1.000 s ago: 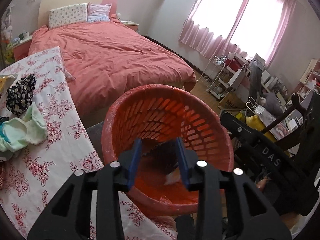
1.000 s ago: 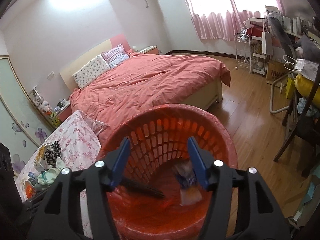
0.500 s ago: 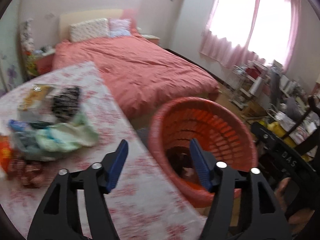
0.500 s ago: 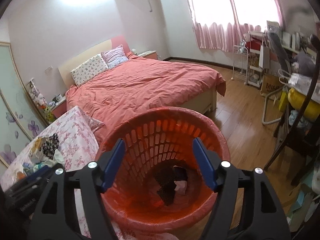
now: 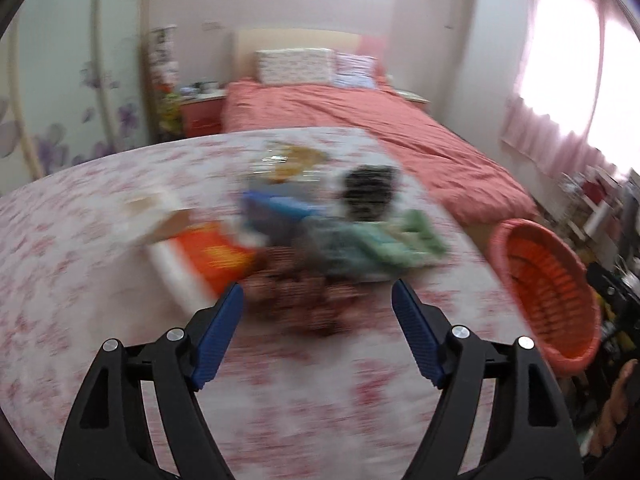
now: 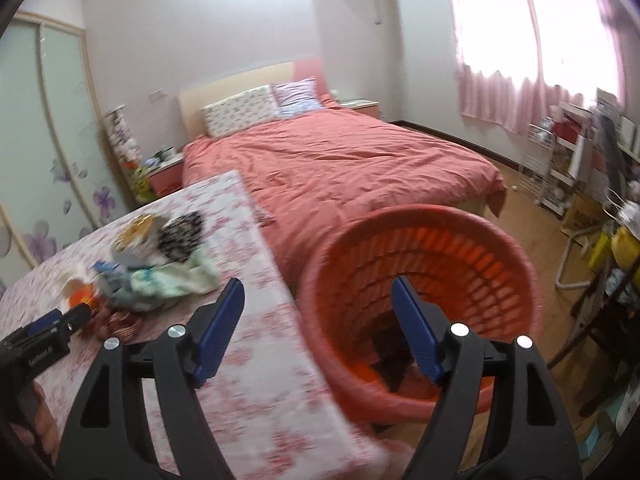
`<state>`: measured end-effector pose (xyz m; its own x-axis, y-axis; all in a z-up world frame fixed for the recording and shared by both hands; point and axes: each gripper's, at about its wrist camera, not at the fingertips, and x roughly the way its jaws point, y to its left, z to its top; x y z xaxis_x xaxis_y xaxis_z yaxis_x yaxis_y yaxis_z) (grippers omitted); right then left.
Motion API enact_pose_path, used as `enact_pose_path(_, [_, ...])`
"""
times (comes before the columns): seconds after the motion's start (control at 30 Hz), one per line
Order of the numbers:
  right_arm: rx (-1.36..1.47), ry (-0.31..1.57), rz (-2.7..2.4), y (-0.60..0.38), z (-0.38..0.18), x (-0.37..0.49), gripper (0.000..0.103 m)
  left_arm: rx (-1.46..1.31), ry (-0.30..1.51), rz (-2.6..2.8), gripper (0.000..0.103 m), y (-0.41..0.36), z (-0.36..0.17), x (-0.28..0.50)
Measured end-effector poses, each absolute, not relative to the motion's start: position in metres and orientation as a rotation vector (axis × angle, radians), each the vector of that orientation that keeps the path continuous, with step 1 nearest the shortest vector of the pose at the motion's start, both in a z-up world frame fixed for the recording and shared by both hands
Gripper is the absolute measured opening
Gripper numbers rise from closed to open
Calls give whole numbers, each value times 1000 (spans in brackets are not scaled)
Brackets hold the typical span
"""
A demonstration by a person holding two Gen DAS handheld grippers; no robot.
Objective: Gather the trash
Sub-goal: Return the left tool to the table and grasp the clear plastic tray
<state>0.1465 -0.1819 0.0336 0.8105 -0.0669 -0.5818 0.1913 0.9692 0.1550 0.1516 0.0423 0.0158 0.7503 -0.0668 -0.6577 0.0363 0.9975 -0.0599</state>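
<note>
A red plastic basket (image 6: 472,256) stands beside the table with dark trash at its bottom; it also shows at the right of the left wrist view (image 5: 548,280). A blurred pile of trash (image 5: 320,232) lies on the floral tablecloth: an orange packet (image 5: 216,256), a green cloth (image 5: 400,236), a black patterned item (image 5: 370,190). The pile also shows in the right wrist view (image 6: 160,268). My left gripper (image 5: 318,304) is open and empty, just short of the pile. My right gripper (image 6: 318,300) is open and empty over the gap between table edge and basket.
The floral-covered table (image 6: 248,360) fills the foreground. A bed with a pink cover (image 6: 340,160) lies behind. A chair and cluttered shelves (image 6: 592,208) stand at the right on the wooden floor. The left gripper's body shows at the right view's lower left (image 6: 40,344).
My left gripper has opened wide and swung left from the basket to the pile on the table. My right gripper has pulled back and left from above the basket.
</note>
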Motion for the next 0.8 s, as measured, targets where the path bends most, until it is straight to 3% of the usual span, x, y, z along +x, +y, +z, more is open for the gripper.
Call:
enact_pose_path(0.23, [163, 631, -68, -140, 31, 146, 74, -135, 716, 163, 76, 123, 6, 152])
enact_pose_path(0.8, [137, 650, -53, -125, 26, 147, 74, -135, 771, 240, 76, 153, -22, 170])
